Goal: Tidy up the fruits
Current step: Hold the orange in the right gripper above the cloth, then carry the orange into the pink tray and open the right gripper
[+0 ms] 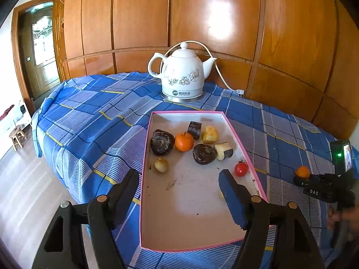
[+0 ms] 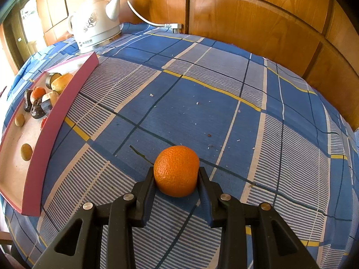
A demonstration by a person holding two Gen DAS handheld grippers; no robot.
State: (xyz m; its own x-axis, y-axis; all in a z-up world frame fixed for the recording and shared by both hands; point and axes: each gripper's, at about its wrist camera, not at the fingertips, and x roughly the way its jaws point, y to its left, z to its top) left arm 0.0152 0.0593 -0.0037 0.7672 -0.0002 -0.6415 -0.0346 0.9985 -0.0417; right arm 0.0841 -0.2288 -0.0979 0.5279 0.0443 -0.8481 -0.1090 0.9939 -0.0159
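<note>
A shallow pink-rimmed tray point(image 1: 148, 139) lies on the blue checked cloth and holds several fruits. Among them are a tangerine point(image 1: 184, 141), a red tomato point(image 1: 241, 169), two dark brown pieces point(image 1: 161, 142) and a small tan fruit point(image 1: 161, 164). My left gripper point(image 1: 179, 176) hangs open over the tray's near half with nothing between its fingers. Its right finger half hides a small pale fruit point(image 1: 221, 194). Right of the tray point(image 2: 56, 116), my right gripper point(image 2: 176, 178) is shut on a second tangerine point(image 2: 176, 170) low over the cloth. The left wrist view shows the same tangerine point(image 1: 303, 171).
A white flowered kettle point(image 1: 181, 74) stands behind the tray, its cord point(image 2: 143, 20) running to a plug by the wooden panel wall. The table's left edge drops to a pale floor with a small stool point(image 1: 16, 134). Bare cloth point(image 2: 224, 89) stretches right of the tray.
</note>
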